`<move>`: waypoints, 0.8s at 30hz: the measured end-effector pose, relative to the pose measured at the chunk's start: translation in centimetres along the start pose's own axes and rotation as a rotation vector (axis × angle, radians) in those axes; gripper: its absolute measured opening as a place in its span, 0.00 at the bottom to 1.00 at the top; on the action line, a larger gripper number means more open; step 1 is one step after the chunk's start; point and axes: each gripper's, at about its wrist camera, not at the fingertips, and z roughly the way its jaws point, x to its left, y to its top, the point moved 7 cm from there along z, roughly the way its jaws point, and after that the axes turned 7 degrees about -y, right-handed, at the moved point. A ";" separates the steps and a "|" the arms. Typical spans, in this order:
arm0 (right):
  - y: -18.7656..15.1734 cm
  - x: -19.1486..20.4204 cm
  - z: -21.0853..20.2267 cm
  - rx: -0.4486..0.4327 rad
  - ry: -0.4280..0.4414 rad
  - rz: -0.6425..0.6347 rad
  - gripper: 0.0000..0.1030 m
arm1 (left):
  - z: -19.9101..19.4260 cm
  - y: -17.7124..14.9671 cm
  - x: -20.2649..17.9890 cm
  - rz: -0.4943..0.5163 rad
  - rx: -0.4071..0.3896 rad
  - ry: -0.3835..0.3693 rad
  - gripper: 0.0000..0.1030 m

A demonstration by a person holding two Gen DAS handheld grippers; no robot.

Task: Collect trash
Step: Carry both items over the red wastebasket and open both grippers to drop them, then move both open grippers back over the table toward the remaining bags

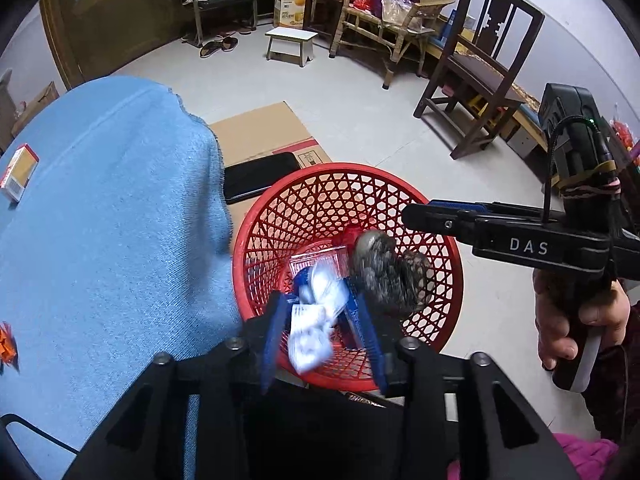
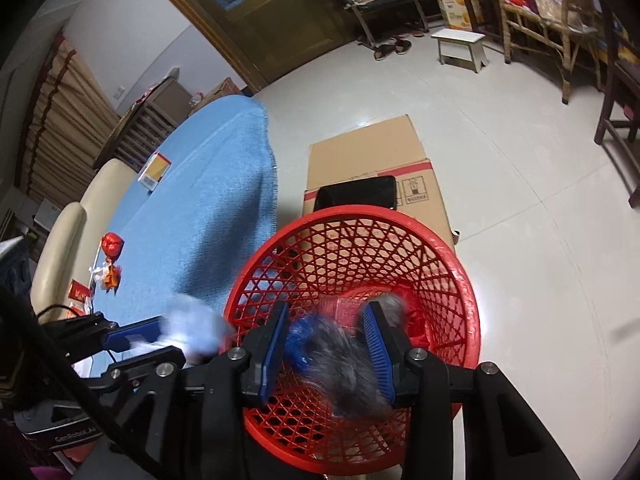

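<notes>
A red mesh basket (image 1: 400, 184) stands on the floor beside the blue-covered table (image 1: 100, 220); it also shows in the right wrist view (image 2: 460, 276). My left gripper (image 1: 320, 320) is above the basket with its jaws apart, and a blurred white and blue wrapper (image 1: 316, 320) sits between them. My right gripper (image 2: 328, 344) is open over the basket, and a blurred grey furry lump (image 2: 352, 376) is between and below its fingers, also seen in the left wrist view (image 1: 384, 272). A clear plastic piece (image 1: 320, 260) lies in the basket.
A small box (image 1: 18, 172), a red wrapper ball (image 2: 112, 245) and orange scraps (image 2: 110, 276) lie on the blue cloth. A flat cardboard box (image 2: 372, 156) with a black tablet (image 2: 356, 194) lies behind the basket. Chairs (image 1: 480, 72) and a stool (image 1: 290, 44) stand farther off.
</notes>
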 end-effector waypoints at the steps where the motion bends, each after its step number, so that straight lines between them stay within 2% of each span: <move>1: 0.0 -0.1 0.0 0.000 0.003 0.005 0.48 | -0.1 0.0 0.1 0.002 -0.005 0.005 0.42; 7: 0.3 0.1 -0.5 -0.018 -0.001 0.005 0.48 | -1.4 -0.8 1.6 -0.032 -0.031 0.022 0.42; 14: 0.8 1.5 -0.8 -0.024 0.008 -0.011 0.48 | -4.8 -2.8 5.5 -0.124 -0.105 0.087 0.42; 24: 0.8 7.7 -0.5 -0.020 0.046 -0.116 0.48 | -9.9 -7.0 10.8 -0.281 -0.218 0.154 0.42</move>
